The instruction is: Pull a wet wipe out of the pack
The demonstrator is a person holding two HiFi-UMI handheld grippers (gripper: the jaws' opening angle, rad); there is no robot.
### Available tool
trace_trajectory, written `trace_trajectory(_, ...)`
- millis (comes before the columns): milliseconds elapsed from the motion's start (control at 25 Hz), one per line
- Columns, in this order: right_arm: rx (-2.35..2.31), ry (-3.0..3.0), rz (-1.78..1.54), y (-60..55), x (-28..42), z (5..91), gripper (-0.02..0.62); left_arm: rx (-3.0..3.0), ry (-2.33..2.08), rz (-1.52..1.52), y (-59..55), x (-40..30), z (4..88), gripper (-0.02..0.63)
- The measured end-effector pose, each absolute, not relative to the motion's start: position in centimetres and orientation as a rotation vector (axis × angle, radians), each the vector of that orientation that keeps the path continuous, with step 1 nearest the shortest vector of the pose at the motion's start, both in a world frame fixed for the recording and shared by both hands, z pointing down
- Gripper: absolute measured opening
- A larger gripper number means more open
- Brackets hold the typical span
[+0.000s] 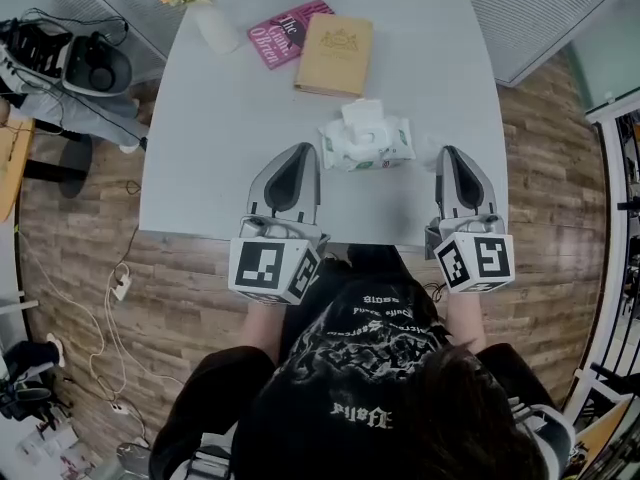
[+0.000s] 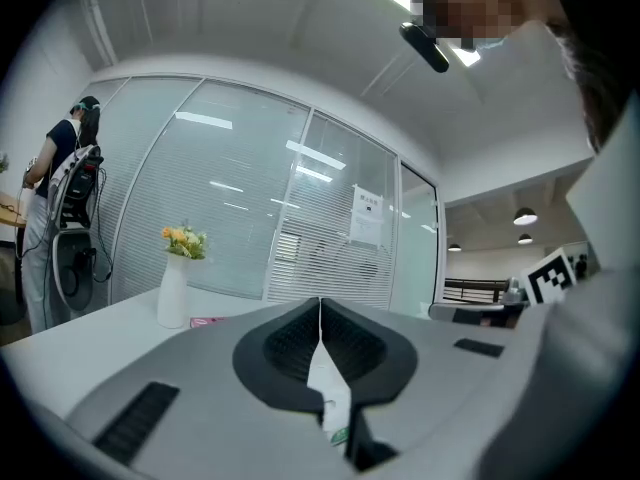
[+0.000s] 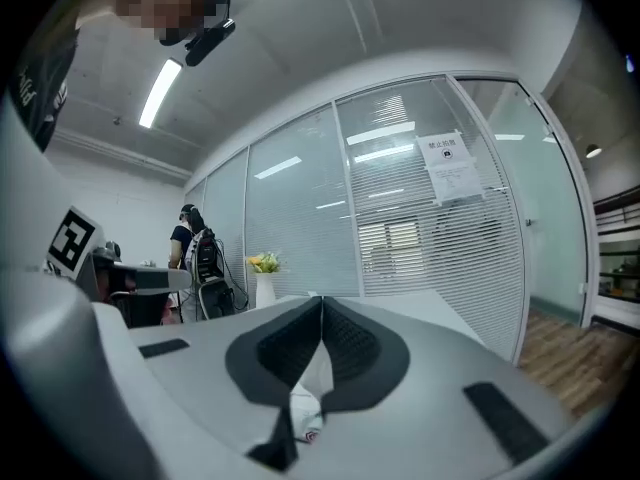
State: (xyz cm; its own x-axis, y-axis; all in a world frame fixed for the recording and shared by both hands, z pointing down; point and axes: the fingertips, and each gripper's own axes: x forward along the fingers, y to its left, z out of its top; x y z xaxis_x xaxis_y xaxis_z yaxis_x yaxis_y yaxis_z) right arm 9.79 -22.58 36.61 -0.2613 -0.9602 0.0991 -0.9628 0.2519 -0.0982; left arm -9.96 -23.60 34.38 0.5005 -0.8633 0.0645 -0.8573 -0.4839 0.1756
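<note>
The wet wipe pack (image 1: 367,143) lies on the grey table (image 1: 220,138), white with green print, and a crumpled wipe (image 1: 362,114) sticks up from its top. My left gripper (image 1: 300,151) is just left of the pack and my right gripper (image 1: 449,154) just right of it. Both stay near the table's front edge and neither touches the pack. In the left gripper view the left gripper (image 2: 320,304) has its jaws closed tip to tip with nothing between them. The right gripper (image 3: 321,301) looks the same in its own view.
A white vase of yellow flowers (image 1: 214,20) stands at the far left of the table. Beyond the pack lie a pink book (image 1: 288,32) and a tan book (image 1: 336,55). A person (image 2: 60,218) stands by a glass wall in the background.
</note>
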Motion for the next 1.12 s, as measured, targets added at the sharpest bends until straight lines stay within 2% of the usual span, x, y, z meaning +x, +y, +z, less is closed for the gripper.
trace_trajectory(1120,1.856,-2.37,0.06,-21.3,8.4,36.7,0.002,2.522,-1.569,0.038,-22.4,-10.3,35.7,0.008)
